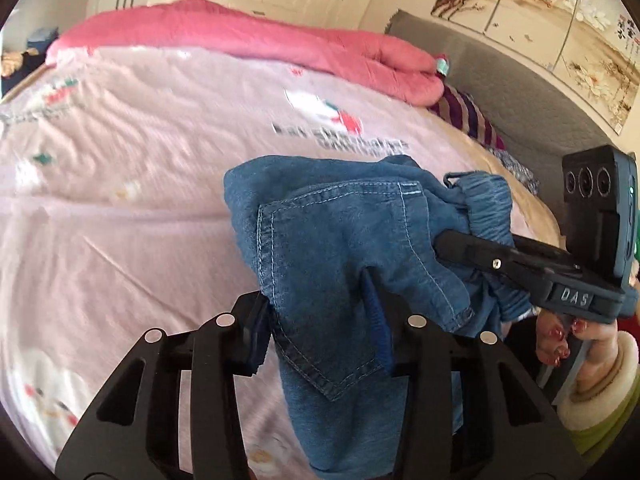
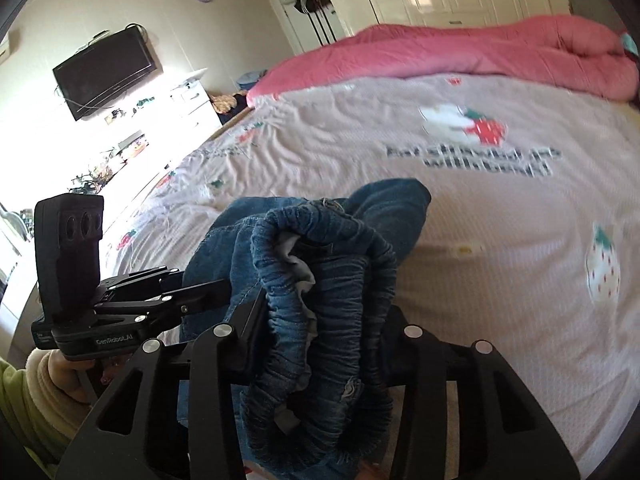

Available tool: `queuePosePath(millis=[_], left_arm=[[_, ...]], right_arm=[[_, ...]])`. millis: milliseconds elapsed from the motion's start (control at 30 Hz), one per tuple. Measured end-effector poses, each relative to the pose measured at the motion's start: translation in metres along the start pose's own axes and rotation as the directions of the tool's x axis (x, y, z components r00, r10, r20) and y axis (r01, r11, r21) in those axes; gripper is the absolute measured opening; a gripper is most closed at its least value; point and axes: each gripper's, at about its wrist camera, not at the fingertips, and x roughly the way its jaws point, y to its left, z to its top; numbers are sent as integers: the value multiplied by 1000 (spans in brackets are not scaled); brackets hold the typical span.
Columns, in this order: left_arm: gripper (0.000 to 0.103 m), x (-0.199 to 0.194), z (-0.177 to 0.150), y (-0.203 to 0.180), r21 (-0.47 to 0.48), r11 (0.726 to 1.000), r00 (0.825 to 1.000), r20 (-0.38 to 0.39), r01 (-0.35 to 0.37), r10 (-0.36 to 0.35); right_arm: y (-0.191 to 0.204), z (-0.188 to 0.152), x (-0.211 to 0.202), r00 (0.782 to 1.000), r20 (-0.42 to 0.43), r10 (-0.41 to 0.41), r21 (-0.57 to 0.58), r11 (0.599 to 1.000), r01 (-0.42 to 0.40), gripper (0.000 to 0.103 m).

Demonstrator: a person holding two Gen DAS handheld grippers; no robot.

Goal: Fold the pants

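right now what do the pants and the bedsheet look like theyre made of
Pants: blue denim, matte, judging by the pale contrast stitching round the back pocket and the gathered elastic waistband. Bedsheet: thin woven fabric, probably cotton, pink with a printed strawberry pattern, matte and finely wrinkled.

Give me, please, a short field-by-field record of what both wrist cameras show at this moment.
garment: blue denim pants, bunched, held above the bed
left gripper: shut on the pocket side
right gripper: shut on the elastic waistband
surface: pink printed bedsheet
far side of bed: pink quilt
fold: not yet begun
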Motion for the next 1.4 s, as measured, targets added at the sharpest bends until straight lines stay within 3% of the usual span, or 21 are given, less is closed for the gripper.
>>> queuePosePath(millis=[233, 667, 867, 1100, 1333, 1400], left_arm=[[33, -13, 33, 27, 0, 997, 994, 75, -79, 79], [34, 22, 26, 59, -43, 992, 993, 7, -118, 119], [40, 29, 19, 59, -34, 988, 989, -21, -148, 147], [51, 33, 13, 55, -17, 984, 984, -32, -177, 177], [62, 33, 6, 55, -10, 979, 979, -34, -201, 201], [66, 32, 4, 56, -16, 979, 978, -33, -205, 205]], right_arm=[[4, 34, 34, 998, 32, 44, 30, 999, -45, 40], [-17, 26, 83, 998, -64, -29, 86, 996, 34, 41], [-17, 18, 90, 989, -95, -110, 51, 992, 116, 52], [-29, 10, 97, 982, -124, -144, 89, 984, 156, 67], [-19, 7, 95, 968, -96, -231, 9, 972, 233, 76], [-19, 6, 90, 966, -77, -247, 10, 969, 248, 83]])
